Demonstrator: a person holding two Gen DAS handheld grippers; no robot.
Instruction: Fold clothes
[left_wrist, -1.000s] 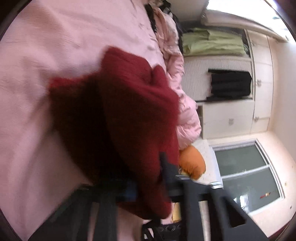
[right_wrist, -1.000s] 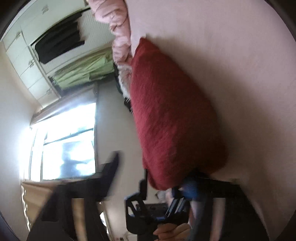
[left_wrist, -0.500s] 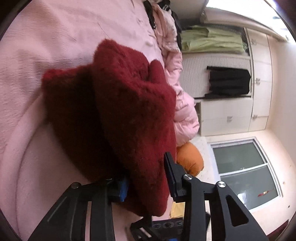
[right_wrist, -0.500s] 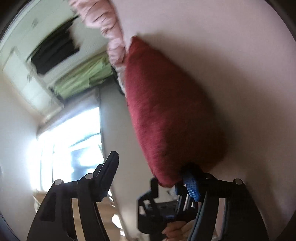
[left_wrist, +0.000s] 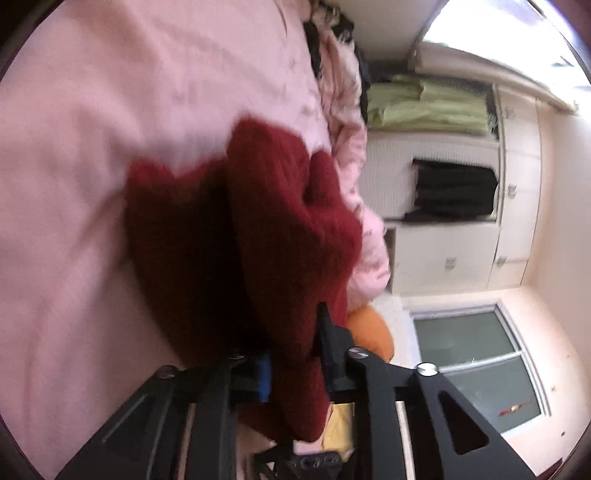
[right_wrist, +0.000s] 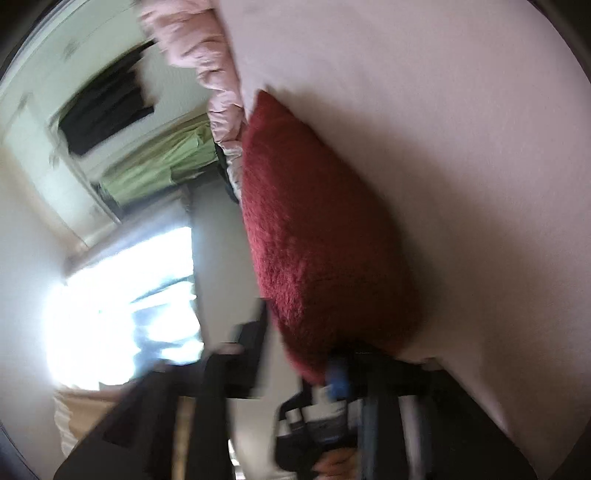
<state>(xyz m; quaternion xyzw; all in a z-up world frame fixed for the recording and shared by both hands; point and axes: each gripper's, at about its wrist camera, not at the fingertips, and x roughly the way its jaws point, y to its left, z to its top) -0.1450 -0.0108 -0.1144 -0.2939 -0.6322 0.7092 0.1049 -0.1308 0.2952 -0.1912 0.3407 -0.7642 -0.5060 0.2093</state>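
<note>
Blur smears both views, esp. the right wrist one, so edges of fingers & cloth are soft. Red sweater lies bunched on the pink bedspread, fuzzy knit, folded over itself w/ a dark shadowed half on one side; its near hem is cut off behind the gripper frames. Left gripper has that hem between its jaws, which are closing; cloth fills the gap and both pads seem to press on it, though the blue-padded finger is half buried in shadow. Right gripper also has sweater fabric between its jaws, closing too, but one black finger stands clear of the knit w/ a gap of wall showing, so no pinch there. Below the right gripper's frame, a bit of a hand & the other gripper's body show, too smeared to read.

Bedspread is plain, lightly creased. Pink quilted jacket is heaped along the bed's far edge, touching the sweater. Orange item pokes out just past the sweater, mostly hidden. Beyond: cream wardrobe w/ green folded bedding on an open shelf, black garment next to it. Window by the wardrobe; blown out white in the right view.
</note>
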